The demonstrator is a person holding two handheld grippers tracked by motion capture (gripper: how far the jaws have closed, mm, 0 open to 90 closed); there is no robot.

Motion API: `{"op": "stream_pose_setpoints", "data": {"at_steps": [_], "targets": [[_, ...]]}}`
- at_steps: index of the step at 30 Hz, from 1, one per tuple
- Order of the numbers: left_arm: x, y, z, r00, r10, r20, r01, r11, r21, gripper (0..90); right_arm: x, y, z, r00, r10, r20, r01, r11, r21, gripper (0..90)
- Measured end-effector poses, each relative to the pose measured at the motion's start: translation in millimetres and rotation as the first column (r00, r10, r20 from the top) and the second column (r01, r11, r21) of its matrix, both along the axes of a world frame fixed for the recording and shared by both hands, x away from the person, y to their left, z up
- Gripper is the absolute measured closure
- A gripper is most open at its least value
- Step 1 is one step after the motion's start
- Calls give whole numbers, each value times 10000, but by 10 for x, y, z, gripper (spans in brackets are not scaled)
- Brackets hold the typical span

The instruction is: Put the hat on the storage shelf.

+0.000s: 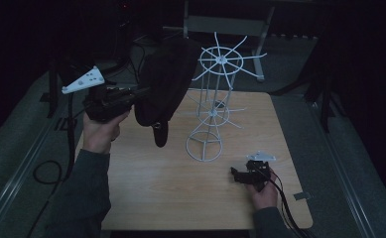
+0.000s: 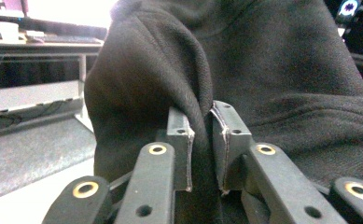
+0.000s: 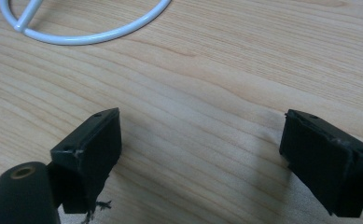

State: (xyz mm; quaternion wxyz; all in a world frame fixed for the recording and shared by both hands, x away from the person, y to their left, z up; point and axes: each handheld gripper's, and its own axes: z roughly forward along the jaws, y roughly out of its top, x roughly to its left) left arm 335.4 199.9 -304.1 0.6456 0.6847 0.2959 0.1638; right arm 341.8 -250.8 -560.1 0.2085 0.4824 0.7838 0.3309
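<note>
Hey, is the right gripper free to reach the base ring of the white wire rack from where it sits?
Probably yes: the right gripper rests open on the table, with bare wood between it and the rack's base ring.

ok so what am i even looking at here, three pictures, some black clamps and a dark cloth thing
A person sits at a wooden table and holds a hand tool with two black jaws in each hand; there is no robot arm. The wide picture comes from a camera above the table, looking forward and down. The other two come from small cameras riding on each tool, looking along its jaws.

The left gripper is lifted off the table and pinches a fold of a dark fleece garment, which hangs from it beside a white wire rack standing on the table. In the left gripper view the fabric sits squeezed between the two pads.

The right gripper rests low at the table's right side with its jaws wide apart and nothing between them; its view shows bare wood and the rack's round base ring.
</note>
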Motion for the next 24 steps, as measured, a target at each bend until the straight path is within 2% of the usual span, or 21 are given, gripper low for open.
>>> {"op": "stream_pose_setpoints", "data": {"at_steps": [6,16,24], "targets": [[42,-45,-49,9994,-123,-335,134,9994,314,779,-2,1,1,10000,2,-16,-2,10000,5,125],[87,-103,-87,9972,-274,-698,314,9979,572,686,-2,1,0,10000,-5,-7,5,10000,7,125],[108,-119,-101,9969,110,-781,-40,9960,888,557,-2,1,1,10000,4,-18,-4,10000,8,125]]}}
